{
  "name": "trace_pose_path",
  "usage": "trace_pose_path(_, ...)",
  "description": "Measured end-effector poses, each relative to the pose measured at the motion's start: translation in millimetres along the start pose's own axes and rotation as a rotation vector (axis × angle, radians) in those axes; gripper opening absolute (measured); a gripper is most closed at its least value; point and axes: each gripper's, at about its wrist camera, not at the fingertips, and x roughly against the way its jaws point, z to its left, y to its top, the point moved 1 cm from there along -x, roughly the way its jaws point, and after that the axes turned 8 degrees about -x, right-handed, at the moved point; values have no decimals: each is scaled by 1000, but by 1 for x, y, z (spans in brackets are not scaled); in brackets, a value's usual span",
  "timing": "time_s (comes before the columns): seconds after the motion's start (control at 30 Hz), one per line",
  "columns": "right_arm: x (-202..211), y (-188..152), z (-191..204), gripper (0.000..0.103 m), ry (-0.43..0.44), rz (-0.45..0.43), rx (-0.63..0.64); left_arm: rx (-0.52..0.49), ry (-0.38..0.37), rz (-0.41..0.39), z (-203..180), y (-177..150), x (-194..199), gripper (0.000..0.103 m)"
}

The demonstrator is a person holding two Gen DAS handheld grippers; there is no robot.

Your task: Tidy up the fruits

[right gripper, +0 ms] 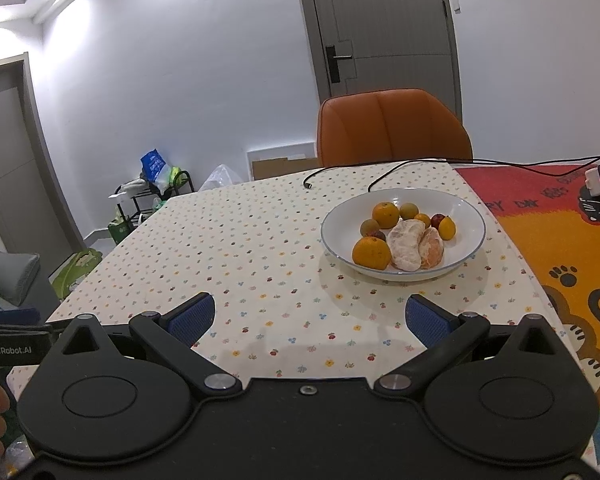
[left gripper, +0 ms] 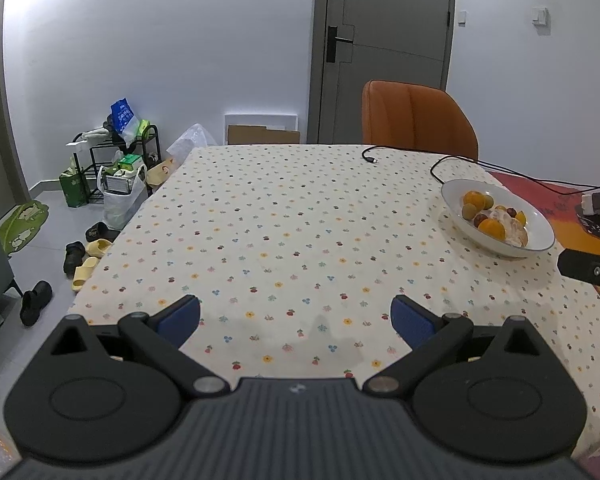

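A table fills the foreground, and a bowl sits on its right half. In the bowl lie several fruits — a peeled orange in the middle, a whole orange to its left at the near side, another orange behind, small round fruits around them. A cable trails across the table behind the bowl. A mat lies right of the bowl. Beyond the far edge stands a chair, with a door behind it. Left of the table, on the floor, stands a rack with bags — slippers lie nearer, beside the table's left edge.
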Motion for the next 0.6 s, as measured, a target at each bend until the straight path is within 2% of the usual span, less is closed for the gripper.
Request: trace_pose_path(0.6, 2, 1, 1, 103, 1, -3, 7, -3, -2, -2, -1, 0, 1, 101)
